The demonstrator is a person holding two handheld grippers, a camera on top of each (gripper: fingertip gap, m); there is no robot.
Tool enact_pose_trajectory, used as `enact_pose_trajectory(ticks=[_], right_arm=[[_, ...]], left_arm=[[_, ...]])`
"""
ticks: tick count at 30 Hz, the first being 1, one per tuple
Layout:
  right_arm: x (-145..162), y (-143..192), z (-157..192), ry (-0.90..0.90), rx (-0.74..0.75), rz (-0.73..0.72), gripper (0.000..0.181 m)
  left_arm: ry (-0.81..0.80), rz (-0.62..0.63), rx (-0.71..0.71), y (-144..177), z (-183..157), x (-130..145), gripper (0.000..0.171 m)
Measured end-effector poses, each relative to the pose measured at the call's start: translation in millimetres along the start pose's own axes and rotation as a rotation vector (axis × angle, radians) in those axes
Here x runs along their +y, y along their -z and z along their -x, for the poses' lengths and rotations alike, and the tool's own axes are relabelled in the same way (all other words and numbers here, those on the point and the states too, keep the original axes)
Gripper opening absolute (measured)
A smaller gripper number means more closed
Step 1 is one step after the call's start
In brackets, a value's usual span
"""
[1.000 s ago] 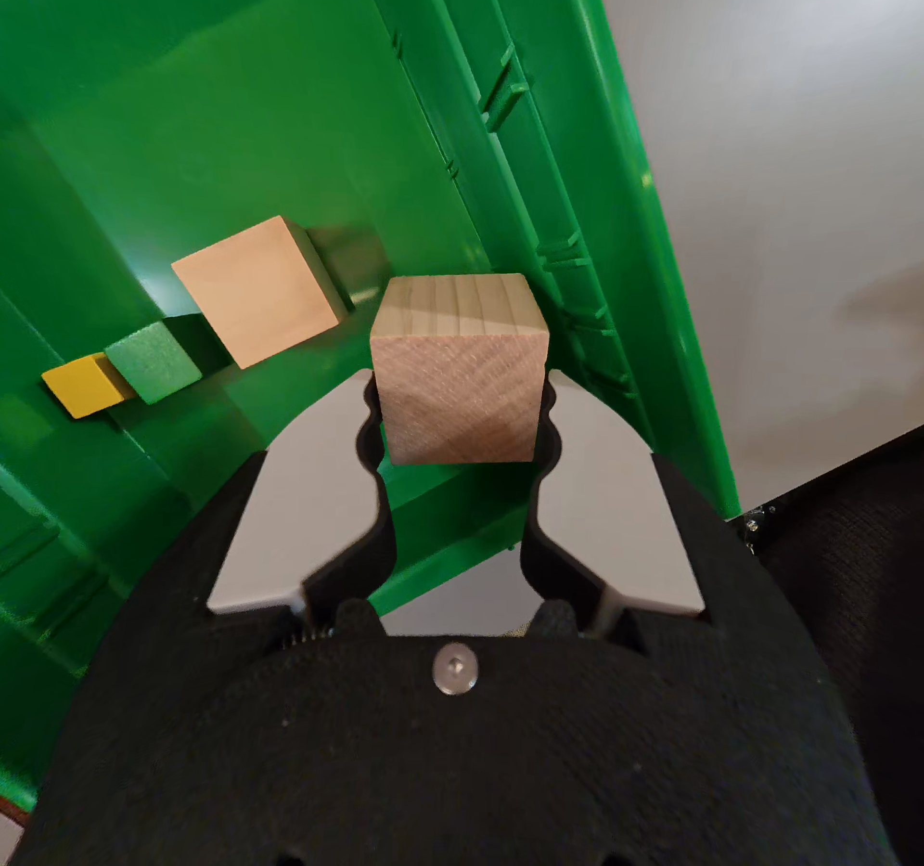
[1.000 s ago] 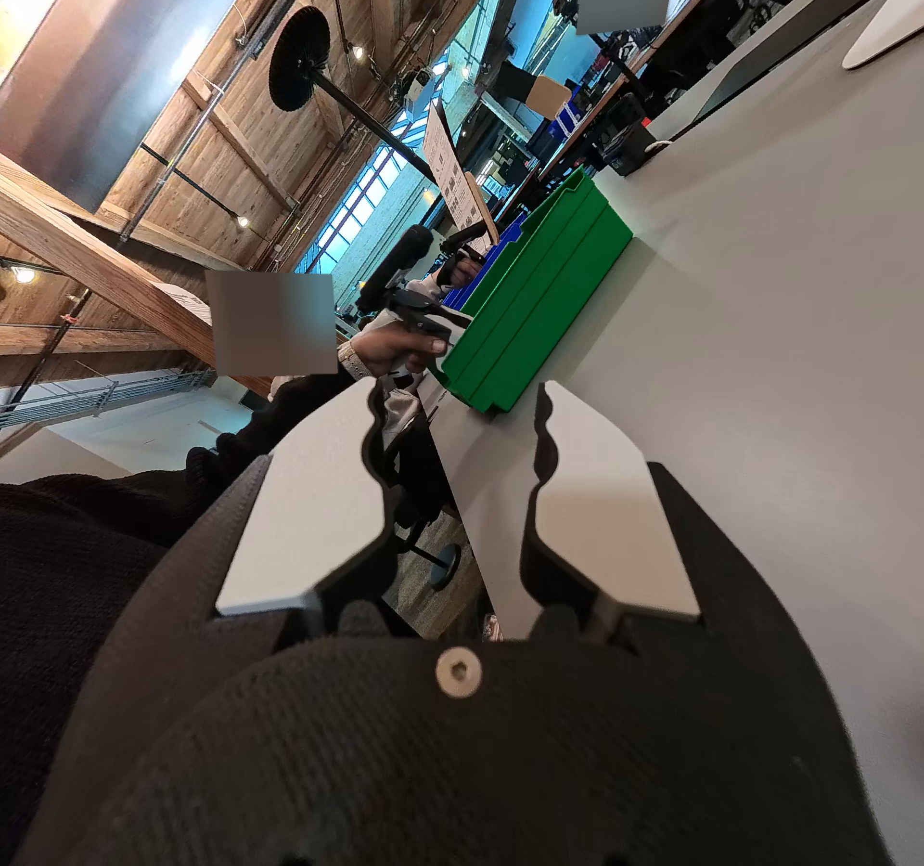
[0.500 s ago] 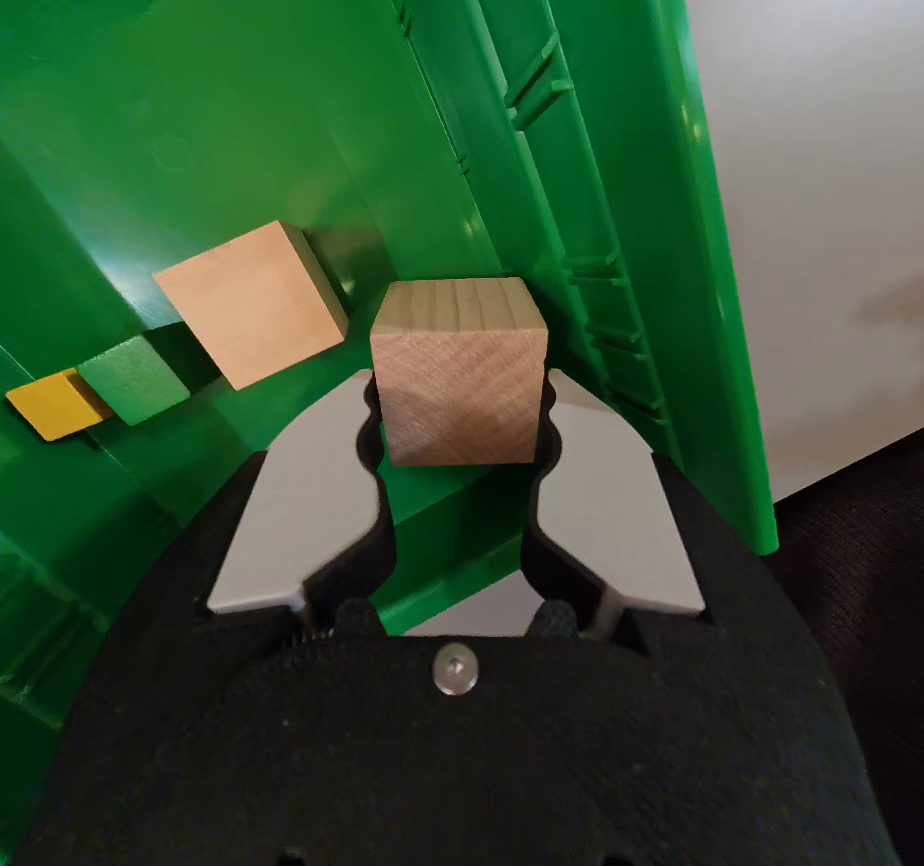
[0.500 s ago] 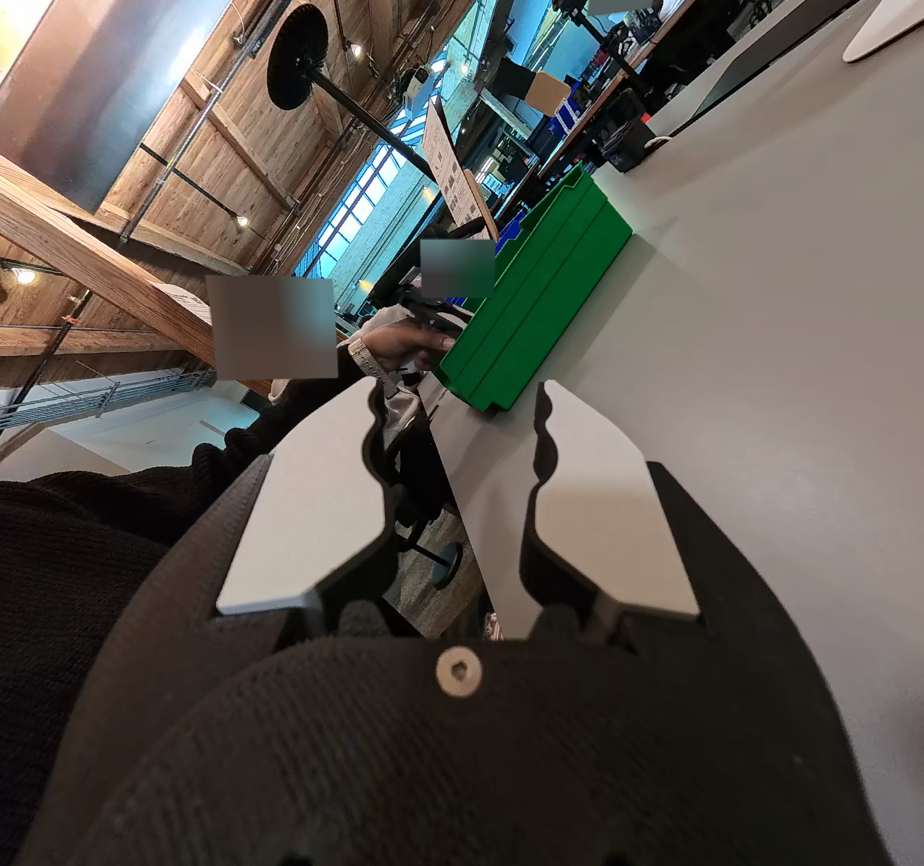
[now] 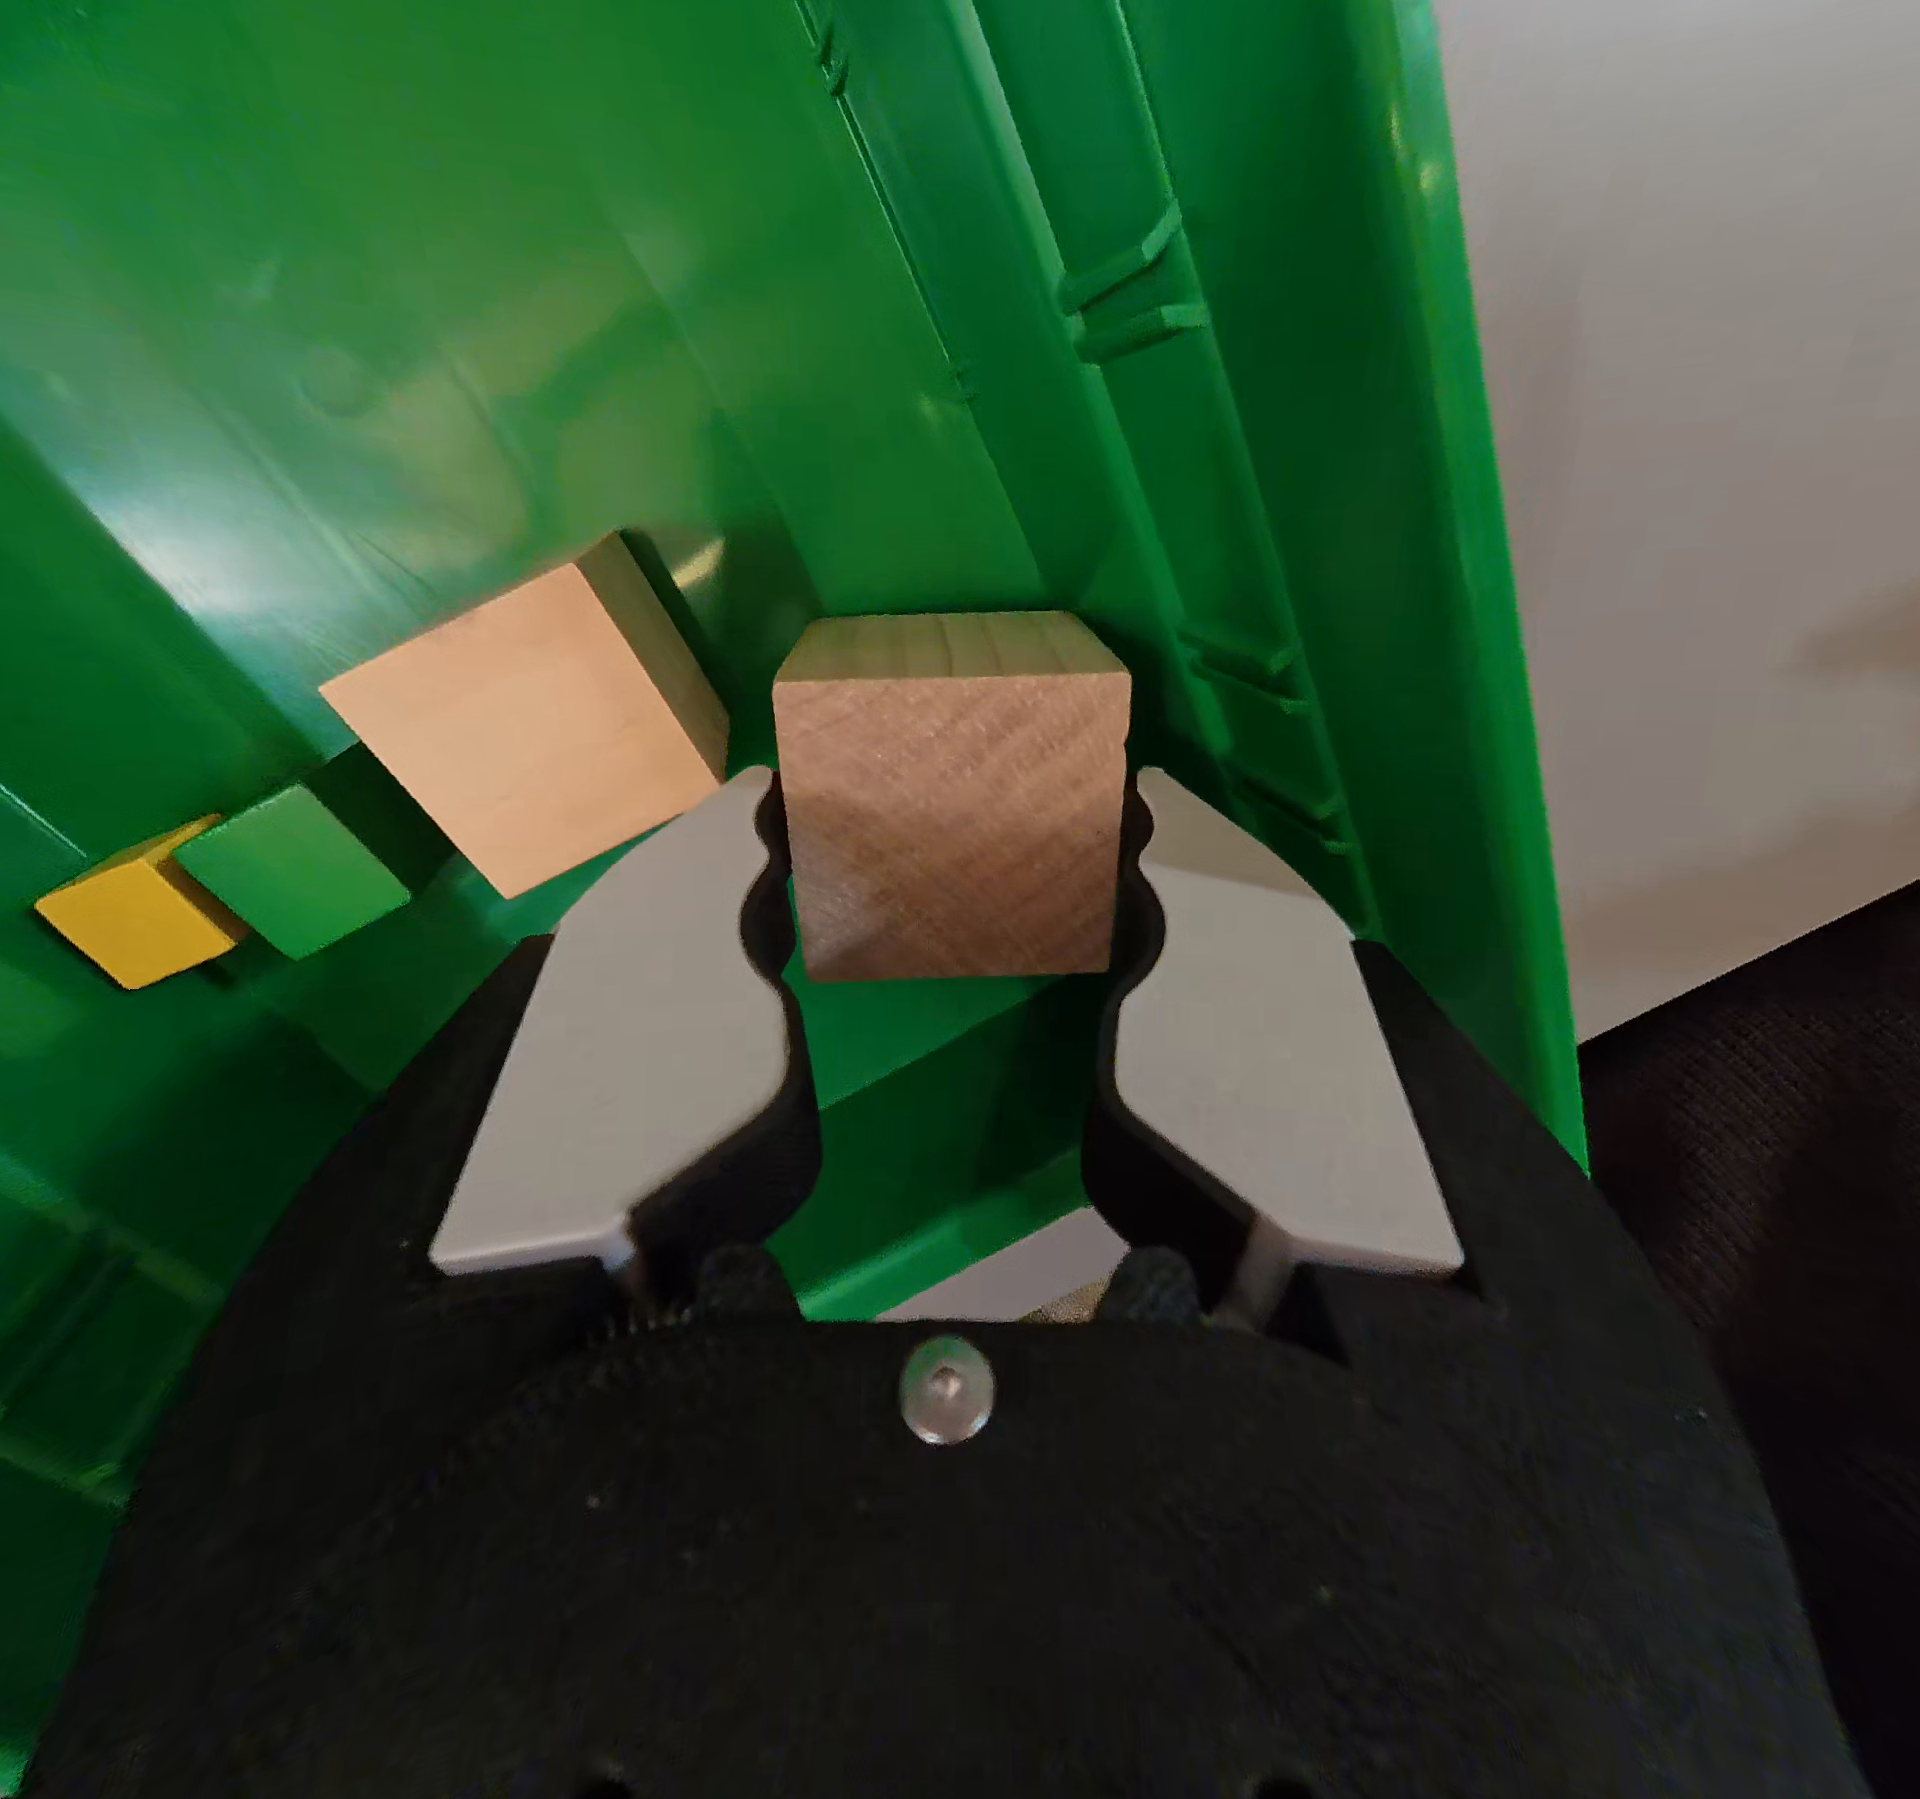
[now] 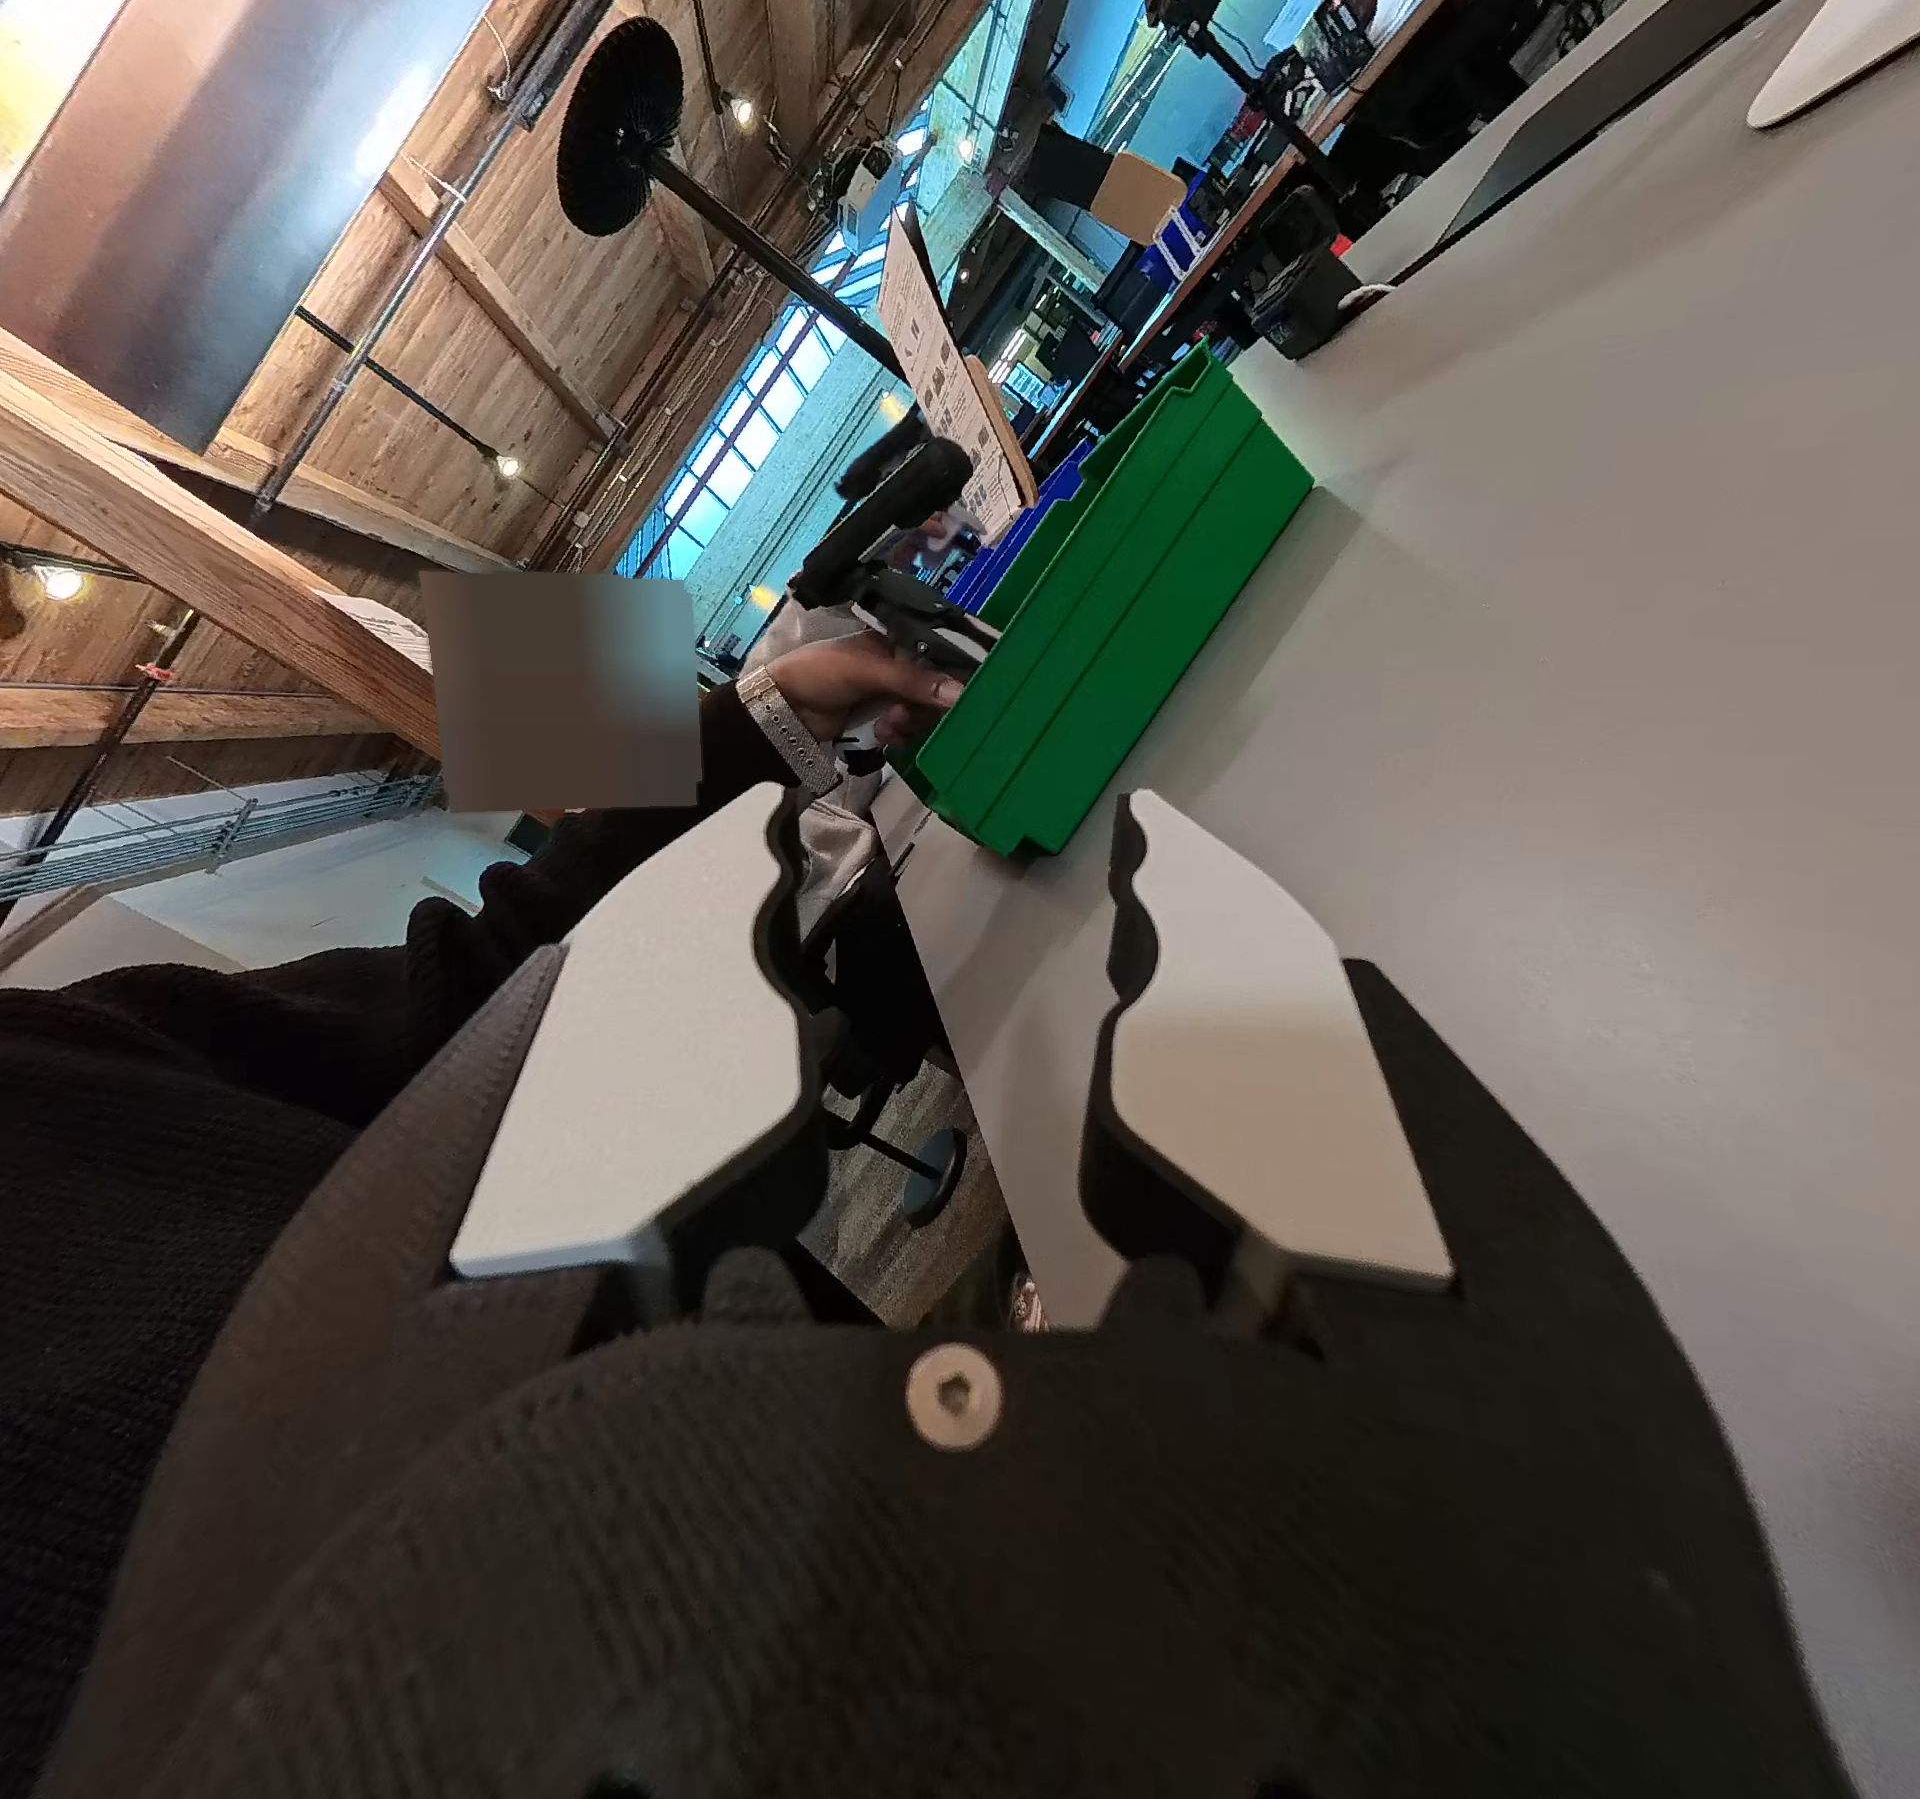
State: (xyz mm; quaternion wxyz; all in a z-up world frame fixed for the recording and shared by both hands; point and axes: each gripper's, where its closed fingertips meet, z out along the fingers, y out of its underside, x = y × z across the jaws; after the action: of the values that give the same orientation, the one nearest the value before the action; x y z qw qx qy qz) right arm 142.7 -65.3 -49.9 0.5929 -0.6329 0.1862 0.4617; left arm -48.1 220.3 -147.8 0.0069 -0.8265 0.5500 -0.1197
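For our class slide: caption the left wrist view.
Left gripper clamps a wooden cube inside a green bin.

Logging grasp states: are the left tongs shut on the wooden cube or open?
Shut on it. The left tongs press both sides of the cube, held above the green bin.

My left view is bright and sharp, with white shine on the glossy green plastic bin (image 5: pixel 436 315). My right view is tilted and bent at its edges. Small ceiling lamps (image 6: pixel 740 110) glow, and blue daylight fills the far windows (image 6: pixel 748 430).
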Motion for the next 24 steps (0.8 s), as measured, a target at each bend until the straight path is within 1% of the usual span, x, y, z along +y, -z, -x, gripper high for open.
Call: enact_pose_trajectory(ticks=[5,12,24], right_arm=[[-0.3,0.2,-0.2,-0.005,-0.003,-0.001,0.057],[0.0,0.1,-0.1,-0.006,-0.004,0.000,0.057],[0.0,0.4,0.2,-0.007,-0.005,0.000,0.057]], left_arm=[[0.008,-0.012,-0.005,-0.3,0.0,-1.5,0.061],[0.018,-0.044,-0.009,4.9,-0.4,-6.9,0.066],[0.031,-0.085,-0.030,11.5,3.2,-9.8,0.069]])
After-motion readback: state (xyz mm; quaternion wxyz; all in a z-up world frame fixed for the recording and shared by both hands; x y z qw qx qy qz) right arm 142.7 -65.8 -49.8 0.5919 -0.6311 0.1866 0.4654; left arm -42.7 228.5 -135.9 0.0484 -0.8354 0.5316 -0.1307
